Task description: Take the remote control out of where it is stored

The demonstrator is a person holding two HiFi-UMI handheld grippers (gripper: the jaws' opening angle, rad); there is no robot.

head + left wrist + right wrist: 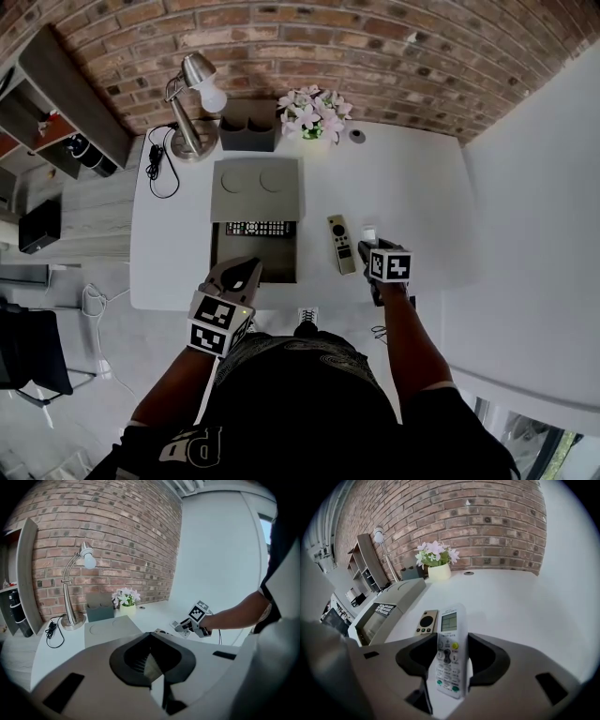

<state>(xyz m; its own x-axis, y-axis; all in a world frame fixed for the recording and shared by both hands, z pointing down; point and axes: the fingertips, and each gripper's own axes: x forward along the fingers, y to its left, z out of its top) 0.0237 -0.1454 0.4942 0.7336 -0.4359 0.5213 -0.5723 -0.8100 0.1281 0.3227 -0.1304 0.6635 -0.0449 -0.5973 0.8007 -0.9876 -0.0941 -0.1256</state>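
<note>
L gripper (pixel 246 270): jaws pressed together, nothing held, parked at the box's front-left corner.
Box (pixel 217 258): lid laid open toward the wall; black remote (pixel 260 228) seen inside at the far end.
Gold remote (pixel 340 244): laid flat on the table (pixel 412 187), just right of the box.
R gripper (pixel 452 641): jaws set wide, clamped on the white remote (pixel 450 620).
White remote: held outside the box, just right of the gold one, screen end fwd.
</note>
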